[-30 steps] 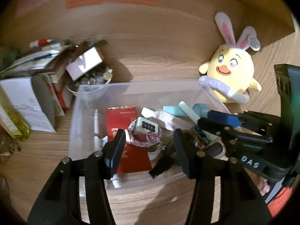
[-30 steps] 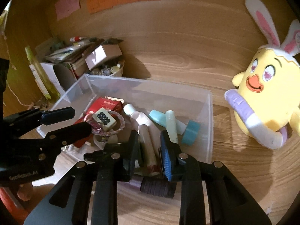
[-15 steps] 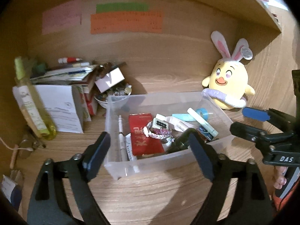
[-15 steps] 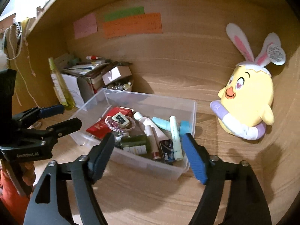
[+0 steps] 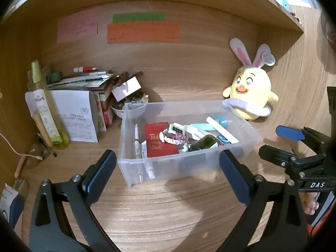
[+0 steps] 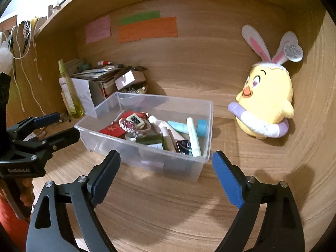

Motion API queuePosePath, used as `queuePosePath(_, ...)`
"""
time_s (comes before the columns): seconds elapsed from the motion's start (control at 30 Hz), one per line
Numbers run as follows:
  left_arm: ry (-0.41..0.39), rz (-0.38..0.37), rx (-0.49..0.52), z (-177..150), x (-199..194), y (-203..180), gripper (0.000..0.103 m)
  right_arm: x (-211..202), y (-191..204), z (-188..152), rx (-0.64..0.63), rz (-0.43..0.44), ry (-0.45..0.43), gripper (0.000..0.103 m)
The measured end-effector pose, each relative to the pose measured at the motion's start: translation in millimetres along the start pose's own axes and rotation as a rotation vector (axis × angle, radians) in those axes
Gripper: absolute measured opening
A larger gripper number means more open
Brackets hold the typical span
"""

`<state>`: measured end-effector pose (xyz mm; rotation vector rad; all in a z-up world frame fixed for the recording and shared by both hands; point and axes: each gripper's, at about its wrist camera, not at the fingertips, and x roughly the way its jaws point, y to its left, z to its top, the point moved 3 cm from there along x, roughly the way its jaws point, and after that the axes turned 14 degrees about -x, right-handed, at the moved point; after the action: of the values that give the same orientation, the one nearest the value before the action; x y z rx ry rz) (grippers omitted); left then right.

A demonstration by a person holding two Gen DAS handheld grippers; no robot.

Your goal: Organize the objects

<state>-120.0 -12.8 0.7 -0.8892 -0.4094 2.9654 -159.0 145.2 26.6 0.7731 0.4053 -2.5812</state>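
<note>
A clear plastic bin (image 5: 134, 168) (image 6: 201, 109) stands on the wooden desk. It holds a red packet (image 5: 157, 140), a mahjong tile (image 6: 136, 119) on a braided bracelet (image 5: 172, 139), a dark green bottle (image 6: 151, 141), pens, tubes and small boxes. My left gripper (image 5: 168, 174) is open and empty, just in front of the bin. My right gripper (image 6: 166, 178) is open and empty, in front of the bin's right end. Each gripper shows in the other's view, the right (image 5: 281, 140) and the left (image 6: 56, 126).
A yellow chick plush with bunny ears (image 5: 250, 92) (image 6: 266, 103) leans on the back wall right of the bin. At the back left are a green spray bottle (image 5: 45, 109), a white box (image 5: 73, 113), stacked papers and a bowl of small items (image 5: 128, 105).
Both grippers have pulled back out of the bin toward the front of the desk and opened wide. The bin's contents stay inside.
</note>
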Motion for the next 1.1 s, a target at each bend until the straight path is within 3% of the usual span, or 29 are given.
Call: queuePosePath(1.1,0.01,-0.015,-0.013,-1.8,2.9,-2.3,0.1,-0.4,3.2,-2.3,0.008,0.018,-0.004,0.088)
